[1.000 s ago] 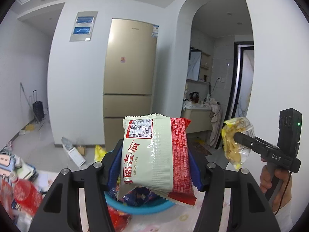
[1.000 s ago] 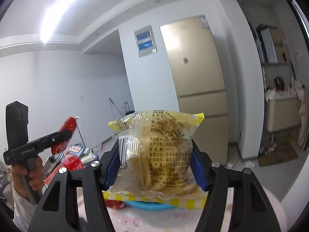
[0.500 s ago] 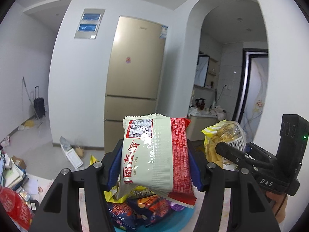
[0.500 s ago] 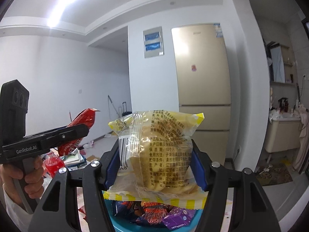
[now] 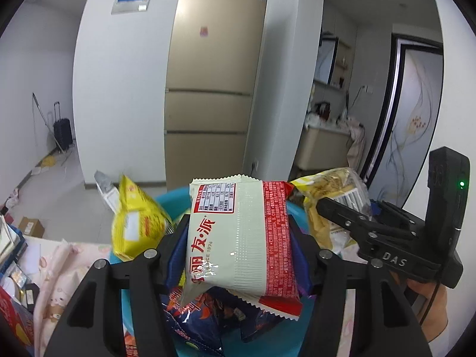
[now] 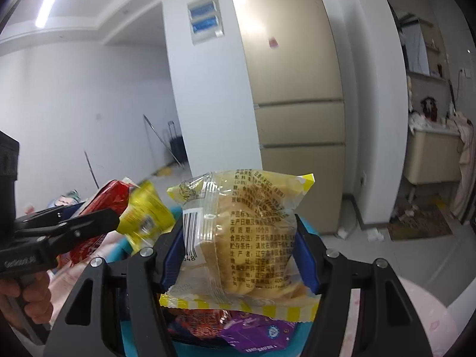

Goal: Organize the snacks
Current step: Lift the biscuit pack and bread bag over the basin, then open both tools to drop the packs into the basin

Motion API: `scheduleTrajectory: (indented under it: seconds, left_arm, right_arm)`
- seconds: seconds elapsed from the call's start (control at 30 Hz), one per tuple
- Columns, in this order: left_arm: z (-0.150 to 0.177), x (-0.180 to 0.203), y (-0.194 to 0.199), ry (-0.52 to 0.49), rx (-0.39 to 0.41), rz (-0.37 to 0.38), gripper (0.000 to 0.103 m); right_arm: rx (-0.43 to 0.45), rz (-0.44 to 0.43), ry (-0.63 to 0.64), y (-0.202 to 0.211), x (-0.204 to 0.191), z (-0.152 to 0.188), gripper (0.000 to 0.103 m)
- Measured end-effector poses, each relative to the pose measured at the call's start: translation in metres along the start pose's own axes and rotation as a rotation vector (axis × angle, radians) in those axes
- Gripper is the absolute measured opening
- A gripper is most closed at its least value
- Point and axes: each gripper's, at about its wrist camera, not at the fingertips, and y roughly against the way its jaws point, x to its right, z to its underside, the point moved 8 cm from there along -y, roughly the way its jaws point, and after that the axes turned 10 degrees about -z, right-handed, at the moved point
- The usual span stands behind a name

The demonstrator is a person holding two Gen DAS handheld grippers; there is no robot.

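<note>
Snack packets (image 6: 244,232) hide most of the blue basin (image 5: 166,199).

The right tongs (image 6: 238,255) clamp a yellow snack packet (image 6: 247,238) above the blue basin (image 6: 142,339) of snacks.

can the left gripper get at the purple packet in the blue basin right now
Probably not: the left gripper is shut on the cream and red packet, which hangs over the basin; the purple packet lies beneath.
</note>
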Motion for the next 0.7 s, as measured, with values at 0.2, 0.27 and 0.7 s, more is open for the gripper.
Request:
scheduleTrajectory:
  seconds: [0.2,0.27,0.7]
  left_arm:
    - [0.025,0.005,-0.036,-0.064,-0.103,-0.016,0.061]
    - [0.032,0.006,-0.047,-0.057,-0.135,-0.003,0.061]
    - [0.056,0.009,-0.076,-0.014,-0.236,0.029,0.067]
  right_arm:
    - [-0.048,0.023,-0.035,-0.015,0.018,0.019,0.064]
    - [-0.046,0.015,-0.046,-0.017,0.02,0.021,0.064]
    - [-0.03,0.03,-0.054,-0.013,0.018,0.019,0.092]
